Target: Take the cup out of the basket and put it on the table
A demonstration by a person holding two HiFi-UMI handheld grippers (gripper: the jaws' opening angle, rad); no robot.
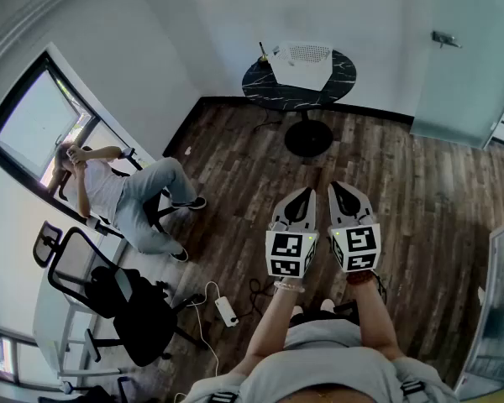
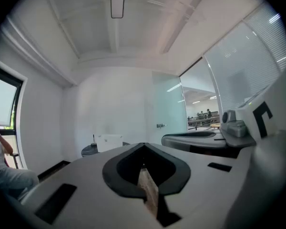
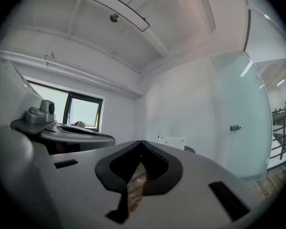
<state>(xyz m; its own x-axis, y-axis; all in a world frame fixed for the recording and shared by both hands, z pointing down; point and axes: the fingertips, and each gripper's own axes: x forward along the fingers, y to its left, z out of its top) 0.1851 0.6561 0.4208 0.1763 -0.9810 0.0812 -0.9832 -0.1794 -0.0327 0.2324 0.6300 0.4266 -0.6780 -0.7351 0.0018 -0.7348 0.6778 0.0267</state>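
**Head view:** The left gripper [image 1: 308,192] and the right gripper [image 1: 335,185] are held side by side at waist height. Each has its jaws drawn together to a point with nothing between them. They point across the dark wood plank floor [image 1: 420,191] toward a round black marble-topped table [image 1: 340,78] on a black pedestal foot [image 1: 308,138]. A white perforated basket [image 1: 301,62] stands on that table. The cup cannot be made out from here. Well to the left, a seated person [image 1: 122,193] leans back by a black-framed window [image 1: 35,124]. Nearer the viewer is a black mesh office chair [image 1: 84,269] with a dark bag [image 1: 143,309] on it. A white power strip [image 1: 227,311] with its cable lies on the floor just left of the grippers. A frosted glass door [image 1: 466,57] stands at the upper right.

**Left gripper view:** The left gripper [image 2: 143,145] has its jaws closed tip to tip and empty. Beyond them stand the table [image 2: 89,150] and the basket [image 2: 109,141], with the glass door [image 2: 167,111] behind. The right gripper [image 2: 200,140] sits just beside, at the right.

**Right gripper view:** The right gripper [image 3: 142,143] is likewise pressed closed on nothing. The basket [image 3: 172,141] shows far off past the tips. The left gripper [image 3: 66,130] is close at the left, partly blocking the window [image 3: 84,113].
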